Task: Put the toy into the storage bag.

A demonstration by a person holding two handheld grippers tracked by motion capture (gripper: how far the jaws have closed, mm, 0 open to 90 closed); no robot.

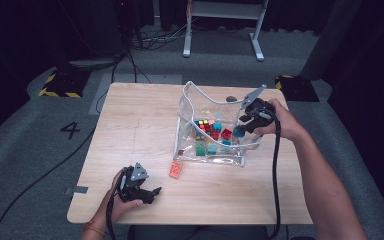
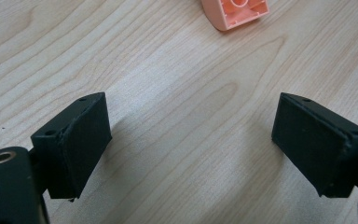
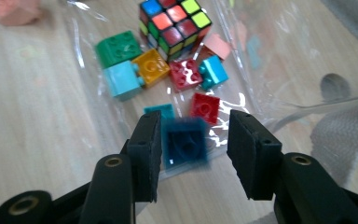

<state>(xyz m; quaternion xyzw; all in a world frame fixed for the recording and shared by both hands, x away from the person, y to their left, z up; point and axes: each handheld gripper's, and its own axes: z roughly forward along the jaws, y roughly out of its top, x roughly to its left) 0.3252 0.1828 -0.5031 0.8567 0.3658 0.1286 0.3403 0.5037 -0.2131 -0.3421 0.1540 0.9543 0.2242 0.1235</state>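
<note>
The right gripper (image 3: 193, 140) hangs over the open top of the clear bag (image 1: 185, 107), at the bag's right side. Its jaws stand partly apart with a blurred dark blue brick (image 3: 185, 142) between them — close against the left jaw, a gap on the right, so the pads do not press it from both sides. Inside the bag lie a puzzle cube (image 3: 174, 23) and other bricks: green (image 3: 118, 46), yellow (image 3: 152, 66), red (image 3: 185, 73). The left gripper (image 1: 147, 194) rests on the table (image 1: 130, 115) well to the left of the bag and nearer the person, jaws wide and empty — an orange brick (image 2: 235, 11) lies between it and the bag.
</note>
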